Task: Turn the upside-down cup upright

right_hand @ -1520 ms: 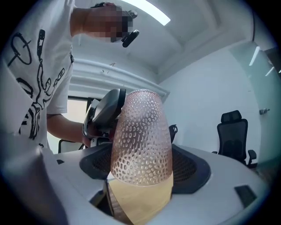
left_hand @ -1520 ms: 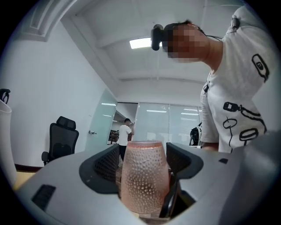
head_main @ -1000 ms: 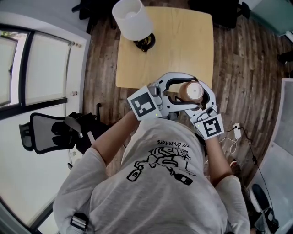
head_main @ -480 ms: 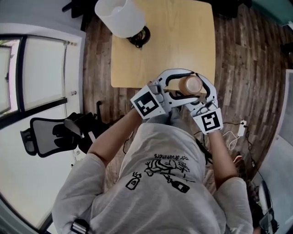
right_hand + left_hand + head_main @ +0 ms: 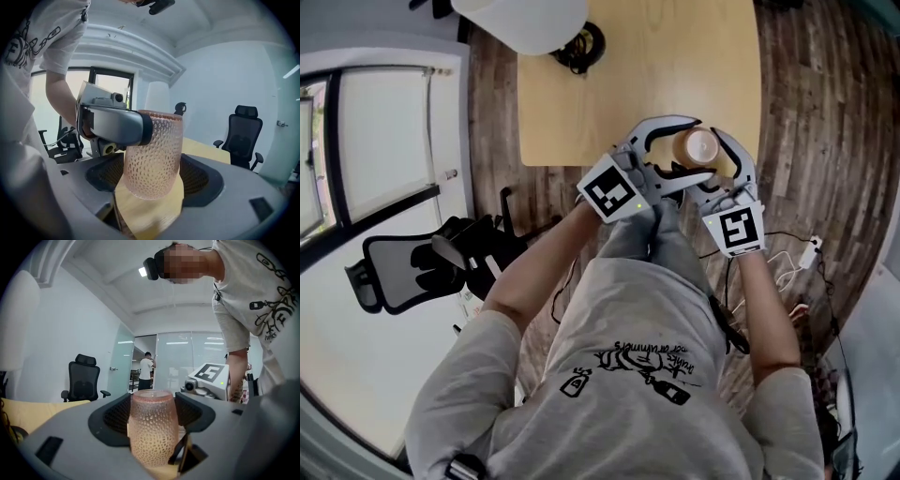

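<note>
A pinkish dimpled glass cup [image 5: 697, 148] hangs over the near edge of the wooden table [image 5: 609, 94], its wider end up. Both grippers meet around it from opposite sides. In the left gripper view the cup [image 5: 153, 432] fills the gap of my left gripper [image 5: 153, 420], with the dark pads [image 5: 115, 416] against its sides. In the right gripper view the cup [image 5: 152, 154] leans slightly between the pads [image 5: 201, 180] of my right gripper [image 5: 152, 183], and the left gripper's grey jaw lies across its upper left side. Whether the cup touches the table is hidden.
A white-shaded lamp [image 5: 525, 19] stands at the table's far left corner. A black office chair [image 5: 403, 267] is on the floor to the left. Cables and a plug [image 5: 797, 262] lie on the wooden floor to the right. The person's legs are against the table's near edge.
Both grippers have sunk together with the cup between them and shifted a little further over the table's near edge. The jaws' spread looks the same.
</note>
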Demonstrator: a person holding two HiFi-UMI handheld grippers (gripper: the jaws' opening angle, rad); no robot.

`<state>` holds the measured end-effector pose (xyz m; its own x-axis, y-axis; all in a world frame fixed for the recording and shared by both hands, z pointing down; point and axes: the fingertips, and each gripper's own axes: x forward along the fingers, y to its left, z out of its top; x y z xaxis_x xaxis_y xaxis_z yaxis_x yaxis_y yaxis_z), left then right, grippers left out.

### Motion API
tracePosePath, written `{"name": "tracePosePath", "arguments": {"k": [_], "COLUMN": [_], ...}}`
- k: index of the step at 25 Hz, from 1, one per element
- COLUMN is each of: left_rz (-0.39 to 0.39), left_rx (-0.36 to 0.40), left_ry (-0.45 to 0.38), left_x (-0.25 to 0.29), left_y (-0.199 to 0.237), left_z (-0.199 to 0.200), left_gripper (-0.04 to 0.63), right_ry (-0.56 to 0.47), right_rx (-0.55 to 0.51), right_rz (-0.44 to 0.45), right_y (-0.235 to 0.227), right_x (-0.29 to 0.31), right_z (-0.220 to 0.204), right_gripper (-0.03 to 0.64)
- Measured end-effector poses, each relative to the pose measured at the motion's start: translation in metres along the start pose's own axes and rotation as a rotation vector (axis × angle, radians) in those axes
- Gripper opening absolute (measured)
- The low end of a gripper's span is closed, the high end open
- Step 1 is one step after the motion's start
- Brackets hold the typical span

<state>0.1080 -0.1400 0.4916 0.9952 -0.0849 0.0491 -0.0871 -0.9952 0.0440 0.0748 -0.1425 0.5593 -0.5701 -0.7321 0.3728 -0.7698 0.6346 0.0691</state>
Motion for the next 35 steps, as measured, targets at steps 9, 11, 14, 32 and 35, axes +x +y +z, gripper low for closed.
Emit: {"name": "tracePosePath", "arguments": {"k": [9, 11, 14, 32, 35], "left_rz": [0.016, 0.02, 0.02, 0.035, 0.037], "left_rx": [0.0, -0.013, -0.017, 0.001, 0.003], "left_ry": [0.06, 0.069, 0.088, 0.145, 0.151], "left_x": [0.003, 0.004, 0.005, 0.012, 0.012], "left_y": [0.014, 0.017, 0.02, 0.021, 0.021], "left_z": [-0.061, -0.072, -0.087, -0.124, -0.126], "left_gripper": [0.3, 0.301, 0.301, 0.301, 0.301], "right_ry": [0.085, 0.101, 0.119, 0.149, 0.153], "right_rx": [-0.003, -0.012, -0.031, -0.051, -0.052], "right_rz": [0.005, 0.002, 0.001, -0.016, -0.015], "right_y": [0.0, -0.001, -0.002, -0.004, -0.003], "right_x": [0.032, 0.038, 0.045, 0.057, 0.058], "right_z": [-0.056, -0.067, -0.079, -0.114, -0.116], "right_gripper": [0.365, 0.365, 0.365, 0.365, 0.365]}}
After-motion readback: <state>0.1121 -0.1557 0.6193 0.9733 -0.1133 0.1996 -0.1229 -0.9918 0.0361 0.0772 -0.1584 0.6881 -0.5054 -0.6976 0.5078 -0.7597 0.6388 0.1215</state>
